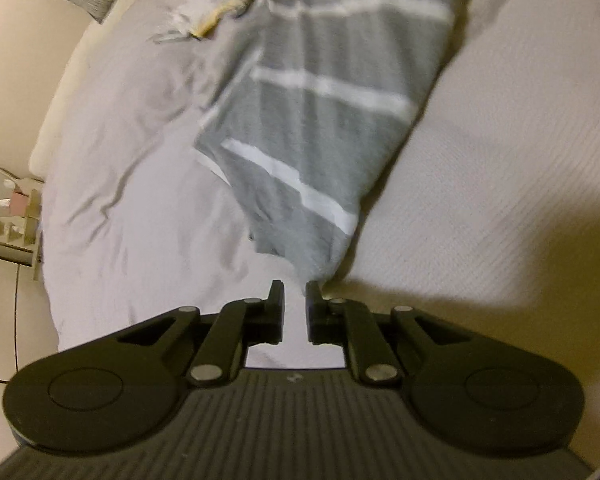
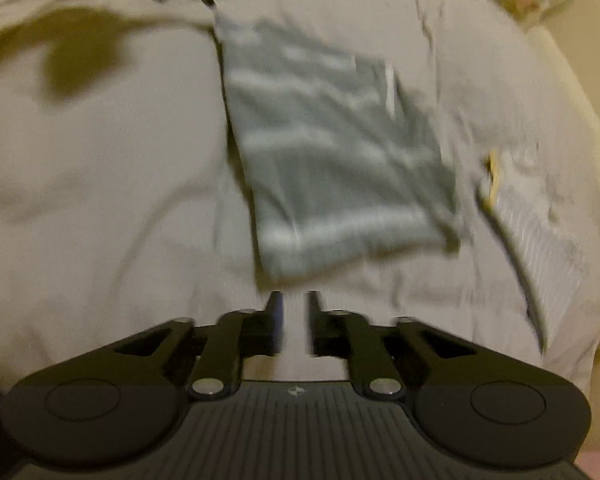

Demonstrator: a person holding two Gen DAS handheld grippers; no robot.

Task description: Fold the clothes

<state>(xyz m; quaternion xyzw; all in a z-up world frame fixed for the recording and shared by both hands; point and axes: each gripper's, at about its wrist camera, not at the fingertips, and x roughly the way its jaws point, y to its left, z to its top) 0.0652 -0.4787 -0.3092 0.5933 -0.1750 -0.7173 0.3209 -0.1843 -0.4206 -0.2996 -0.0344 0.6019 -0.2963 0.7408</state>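
Left wrist view: we see the pale bedsheet [image 1: 132,200], the grey white-striped garment [image 1: 324,120] lying folded on it, its near corner just ahead of our left gripper [image 1: 294,292], fingers slightly parted, empty. Our right gripper [image 2: 296,300], likewise slightly parted and empty, sits just short of the garment's opposite edge.

Left hand-held gripper [image 1: 294,289] level, its 2 black fingers [image 1: 276,300] parallel with a narrow gap, nothing between them. Right hand-held gripper [image 2: 295,300] likewise slightly parted and empty, blurred. Left one visible again at the top of the right wrist view.
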